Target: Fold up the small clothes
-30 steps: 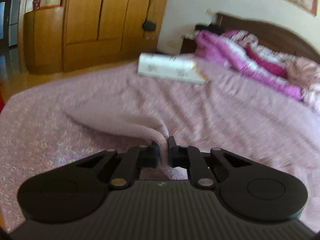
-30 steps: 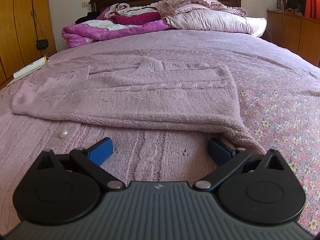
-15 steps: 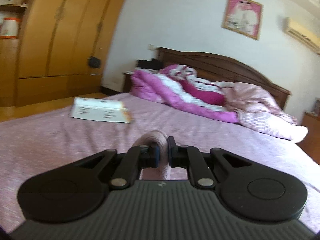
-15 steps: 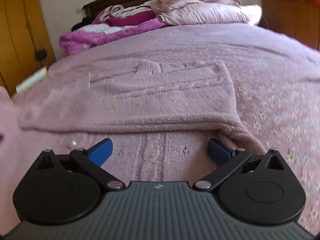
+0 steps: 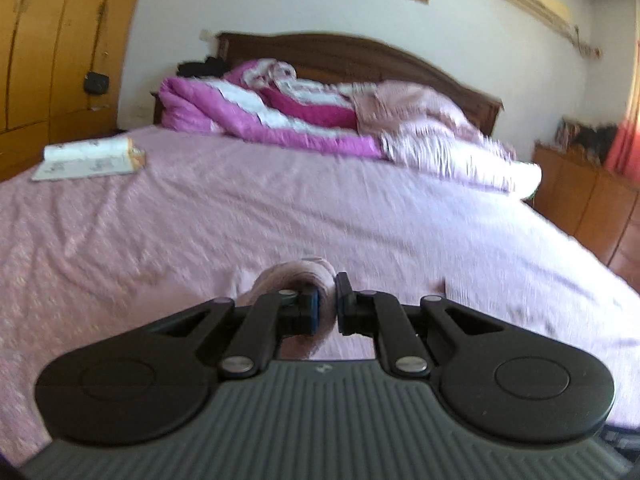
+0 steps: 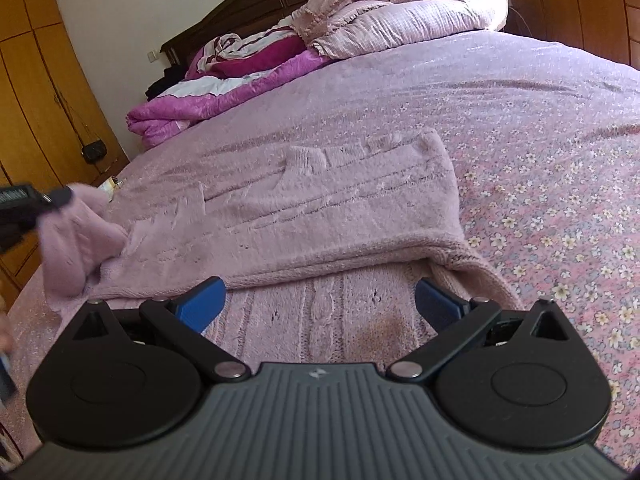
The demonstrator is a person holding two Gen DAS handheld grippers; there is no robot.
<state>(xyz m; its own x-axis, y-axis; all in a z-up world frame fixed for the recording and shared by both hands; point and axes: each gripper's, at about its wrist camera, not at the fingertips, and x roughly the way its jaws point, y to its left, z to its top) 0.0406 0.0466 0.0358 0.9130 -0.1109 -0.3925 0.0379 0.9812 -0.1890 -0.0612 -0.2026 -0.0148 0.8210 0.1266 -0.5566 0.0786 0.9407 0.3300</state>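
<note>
A pale pink knit sweater (image 6: 320,208) lies partly folded on the bed, its cable-knit lower layer under my right gripper. My left gripper (image 5: 327,312) is shut on the sweater's sleeve (image 5: 296,276), held lifted above the bed. In the right wrist view the left gripper (image 6: 24,204) shows at the far left with the lifted sleeve (image 6: 76,240) hanging from it. My right gripper (image 6: 320,304) is open and empty, low over the sweater's front edge, its blue pads either side of the knit.
The bed (image 6: 560,152) has a pink floral sheet. A magenta quilt (image 5: 256,116) and pillows (image 6: 400,20) are piled at the headboard. A white book (image 5: 88,158) lies at the bed's left edge. Wooden wardrobes (image 5: 48,40) stand left, a cabinet (image 5: 584,200) right.
My left gripper has lifted the sleeve off the bed and swung right, toward the headboard and the sweater body. My right gripper tilted and stayed open over the sweater's front edge.
</note>
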